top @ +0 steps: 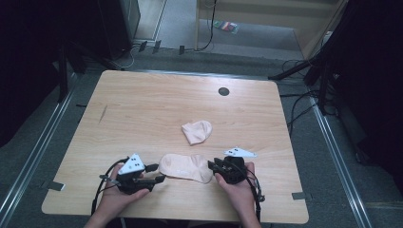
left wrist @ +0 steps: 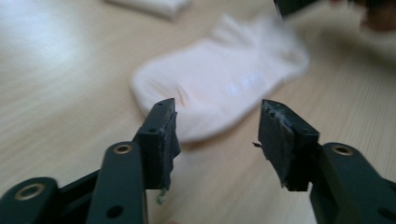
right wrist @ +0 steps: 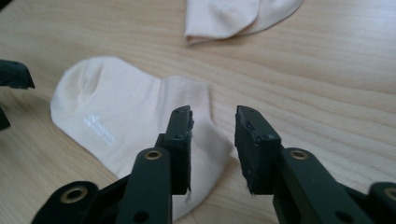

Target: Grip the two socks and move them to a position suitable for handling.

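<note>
Since both my left gripper (top: 159,173) and right gripper (top: 212,166) are released, jaws apart, the flat pale-pink cotton sock (top: 185,166) may slide on the light wooden tabletop (top: 142,104) or bunch

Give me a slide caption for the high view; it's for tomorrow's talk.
Left gripper and right gripper, both open, flank a flat pale pink sock; a second sock lies behind.
</note>
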Demonstrator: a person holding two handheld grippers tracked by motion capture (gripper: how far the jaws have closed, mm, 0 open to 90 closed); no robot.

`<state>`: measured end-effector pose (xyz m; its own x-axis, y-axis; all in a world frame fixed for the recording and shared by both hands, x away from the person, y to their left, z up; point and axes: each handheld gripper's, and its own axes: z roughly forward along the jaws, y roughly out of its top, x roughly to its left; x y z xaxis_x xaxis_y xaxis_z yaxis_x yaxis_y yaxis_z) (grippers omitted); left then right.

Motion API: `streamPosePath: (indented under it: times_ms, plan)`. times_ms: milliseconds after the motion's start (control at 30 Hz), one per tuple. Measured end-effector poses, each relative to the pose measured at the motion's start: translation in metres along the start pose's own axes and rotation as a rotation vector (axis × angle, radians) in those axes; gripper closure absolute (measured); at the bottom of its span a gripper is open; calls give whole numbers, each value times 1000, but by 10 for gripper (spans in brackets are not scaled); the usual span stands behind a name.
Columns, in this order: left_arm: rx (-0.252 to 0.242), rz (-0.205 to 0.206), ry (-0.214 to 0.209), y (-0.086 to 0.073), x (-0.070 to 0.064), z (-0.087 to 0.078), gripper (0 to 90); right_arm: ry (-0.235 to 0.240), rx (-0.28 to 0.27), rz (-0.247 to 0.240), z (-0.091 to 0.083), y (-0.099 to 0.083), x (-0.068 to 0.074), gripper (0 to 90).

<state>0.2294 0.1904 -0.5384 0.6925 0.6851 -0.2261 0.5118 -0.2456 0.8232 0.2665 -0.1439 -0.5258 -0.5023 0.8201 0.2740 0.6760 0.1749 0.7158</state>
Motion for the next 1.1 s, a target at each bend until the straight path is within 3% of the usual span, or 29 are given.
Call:
streamPosePath:
  times_ms: [67, 133, 200, 267, 400, 467, 533, 633, 800, 867, 933, 1000, 1100]
  plan:
    - [-25, -65, 48, 3, 9, 3, 466, 3, -24, 16, -4, 1, -2, 630]
    - [-8, -91, 98, 6, 14, 13, 488, -12, -29, 13, -4, 1, -2, 587]
    - [11, -108, 118, 9, 15, 22, 519, -14, -6, 12, -1, 0, -1, 544]
    - [35, -106, 121, 10, 14, 30, 573, -19, 13, 1, 5, -2, 2, 535]
    - [85, -92, 154, 9, 12, 35, 763, -78, 56, -90, 14, -8, 12, 598]
    - [89, -75, 155, 8, 11, 32, 875, -103, 67, -116, 17, -10, 16, 719]
    - [98, -52, 149, 7, 10, 28, 889, -95, 71, -130, 18, -12, 18, 829]
    - [102, -64, 120, 2, 9, 19, 894, -77, 85, -132, 16, -12, 19, 859]
    - [109, -89, 113, -9, 6, 3, 899, -66, 121, -130, 11, -12, 19, 872]
    - [110, -83, 96, -10, 3, 4, 897, -56, 136, -136, 11, -12, 19, 869]
    - [110, -87, 60, -10, 4, 6, 867, -15, 143, -117, 11, -10, 18, 817]
    - [68, -106, 67, -9, 5, 4, 663, -8, 101, -112, 9, -6, 16, 641]
    - [-23, -123, 80, -5, 11, 1, 468, 1, 29, -112, 5, 5, 14, 643]
